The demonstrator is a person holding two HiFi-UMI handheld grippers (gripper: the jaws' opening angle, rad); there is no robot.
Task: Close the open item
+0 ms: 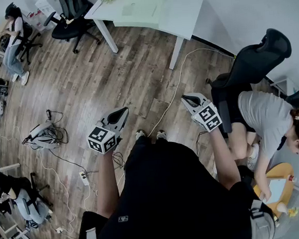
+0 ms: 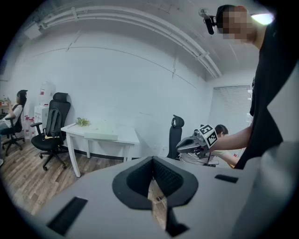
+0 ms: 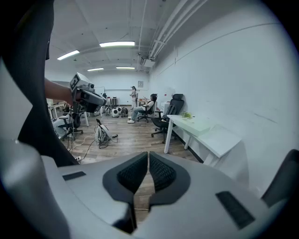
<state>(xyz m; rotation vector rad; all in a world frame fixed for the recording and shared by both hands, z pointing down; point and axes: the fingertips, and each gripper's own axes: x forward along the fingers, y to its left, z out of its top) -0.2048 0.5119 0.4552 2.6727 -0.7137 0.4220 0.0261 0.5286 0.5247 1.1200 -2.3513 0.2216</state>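
My left gripper [image 1: 121, 114] and right gripper [image 1: 190, 100] hang mid-frame, both with jaws pressed together on nothing. Bare brown wood-plank floor [image 1: 130, 76] lies open ahead of them, up to the white rectangular table [image 1: 146, 11] at the top. A black mesh office chair [image 1: 253, 62] and a crouching person [image 1: 267, 115] crowd the right edge. I cannot tell which item stands open.
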